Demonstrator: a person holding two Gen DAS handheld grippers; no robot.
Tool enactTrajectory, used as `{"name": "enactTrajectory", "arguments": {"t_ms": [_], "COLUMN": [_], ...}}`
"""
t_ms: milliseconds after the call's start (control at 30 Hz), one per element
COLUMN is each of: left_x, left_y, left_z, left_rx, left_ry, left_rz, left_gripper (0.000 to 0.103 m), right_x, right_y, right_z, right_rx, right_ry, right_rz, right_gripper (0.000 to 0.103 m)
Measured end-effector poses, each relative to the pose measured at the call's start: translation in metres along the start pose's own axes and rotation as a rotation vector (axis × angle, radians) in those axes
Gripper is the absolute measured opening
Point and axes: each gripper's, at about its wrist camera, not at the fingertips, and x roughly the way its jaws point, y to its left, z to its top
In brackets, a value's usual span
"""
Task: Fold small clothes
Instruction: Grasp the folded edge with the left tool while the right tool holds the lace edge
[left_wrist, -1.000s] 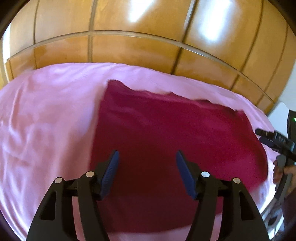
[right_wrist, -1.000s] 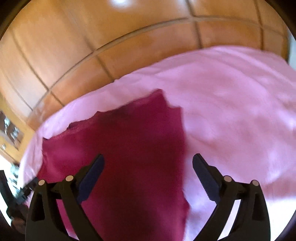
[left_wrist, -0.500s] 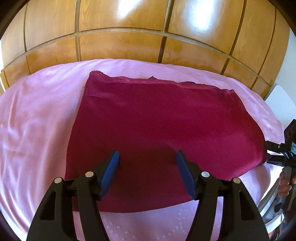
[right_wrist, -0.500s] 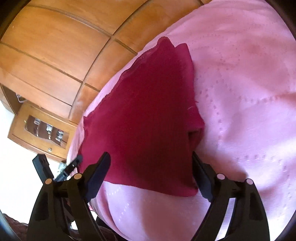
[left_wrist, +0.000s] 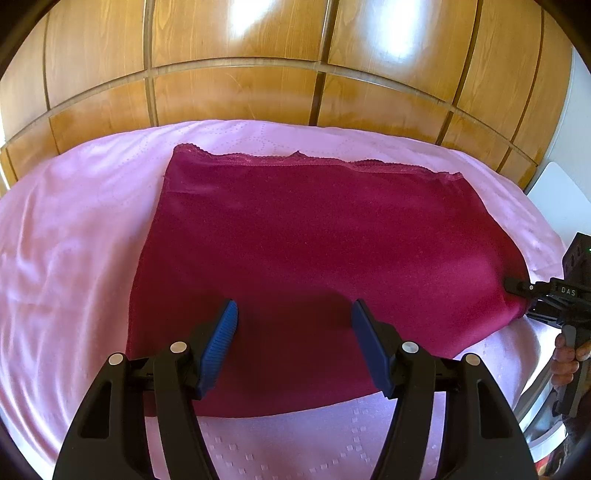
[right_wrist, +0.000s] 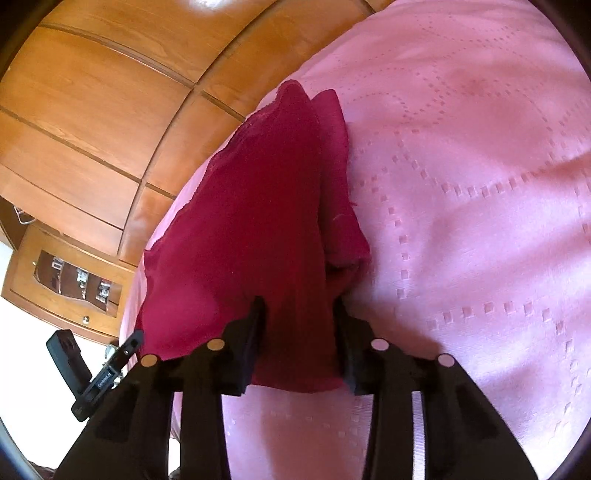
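A dark red garment (left_wrist: 314, 258) with a lace top edge lies flat on the pink bedspread (left_wrist: 66, 258). My left gripper (left_wrist: 294, 345) is open and empty, hovering just above the garment's near edge. My right gripper (right_wrist: 298, 334) has closed in on the garment's right corner (right_wrist: 295, 295), with the cloth bunched between its fingers. In the left wrist view the right gripper (left_wrist: 517, 290) shows at the garment's right corner. In the right wrist view the left gripper (right_wrist: 122, 350) shows at the far left.
A wooden panelled headboard (left_wrist: 295, 66) rises behind the bed. A wooden bedside cabinet (right_wrist: 62, 280) stands at the left of the right wrist view. A white surface (left_wrist: 554, 195) lies beyond the bed's right edge.
The right gripper dropped to the garment's right corner and closed its fingers on the cloth. The left gripper stayed open and pulled back slightly; the garment now lies flat and still.
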Motion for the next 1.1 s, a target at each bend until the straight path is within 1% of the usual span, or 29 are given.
{"name": "enactTrajectory", "arguments": {"t_ms": [100,133,233,333,400,433,467,533,567,667,733,800,833,867,900,933,1000,1100], "left_x": [0.0,-0.001,-0.004,-0.012,-0.013,-0.013,-0.012,-0.01,-0.01,-0.01,-0.007,0.004,0.01,0.018,0.025,0.035,0.045,0.05], "left_y": [0.0,0.002,0.01,0.027,0.041,0.05,0.057,0.069,0.074,0.087,0.098,0.113,0.119,0.124,0.128,0.132,0.133,0.126], "left_z": [-0.001,0.0,0.003,0.01,0.015,0.017,0.019,0.022,0.023,0.028,0.032,0.04,0.044,0.049,0.052,0.056,0.061,0.071], "left_rx": [-0.002,-0.005,-0.029,-0.08,-0.125,-0.153,-0.173,-0.206,-0.216,-0.233,-0.272,-0.326,-0.344,-0.362,-0.377,-0.39,-0.381,-0.321], "left_ry": [0.001,0.004,-0.002,-0.038,-0.051,-0.057,-0.058,-0.057,-0.06,-0.07,-0.071,-0.054,-0.042,-0.029,-0.02,-0.006,0.014,-0.003], "left_rz": [-0.005,-0.011,-0.028,-0.025,-0.031,-0.027,-0.021,-0.011,-0.005,0.021,0.033,0.004,-0.006,-0.019,-0.027,-0.043,-0.081,-0.08], "left_gripper": [0.063,0.063,0.063,0.063,0.063,0.063,0.063,0.063,0.063,0.063,0.063,0.063,0.063,0.063,0.063,0.053,0.028,0.009], "right_x": [-0.006,-0.009,-0.025,-0.04,-0.045,-0.045,-0.043,-0.034,-0.028,-0.008,0.008,0.023,0.03,0.04,0.044,0.044,0.032,0.004], "right_y": [-0.004,-0.004,0.007,0.018,0.026,0.029,0.032,0.038,0.042,0.048,0.051,0.052,0.051,0.05,0.052,0.056,0.065,0.078], "right_z": [0.002,0.004,0.01,0.019,0.028,0.032,0.037,0.05,0.057,0.082,0.097,0.107,0.11,0.111,0.111,0.109,0.102,0.094], "right_rx": [0.025,0.025,-0.019,-0.061,-0.098,-0.107,-0.114,-0.133,-0.139,-0.147,-0.148,-0.161,-0.171,-0.184,-0.199,-0.223,-0.275,-0.306], "right_ry": [0.017,0.025,-0.002,-0.074,-0.121,-0.132,-0.139,-0.151,-0.152,-0.151,-0.14,-0.113,-0.093,-0.065,-0.054,-0.063,-0.117,-0.23], "right_rz": [0.021,0.017,-0.076,-0.167,-0.247,-0.268,-0.285,-0.331,-0.344,-0.356,-0.365,-0.376,-0.388,-0.404,-0.424,-0.442,-0.441,-0.447], "right_gripper": [0.045,0.051,0.065,0.065,0.061,0.051,0.045,0.041,0.039,0.04,0.04,0.039,0.036,0.013,0.006,0.006,0.006,0.005]}}
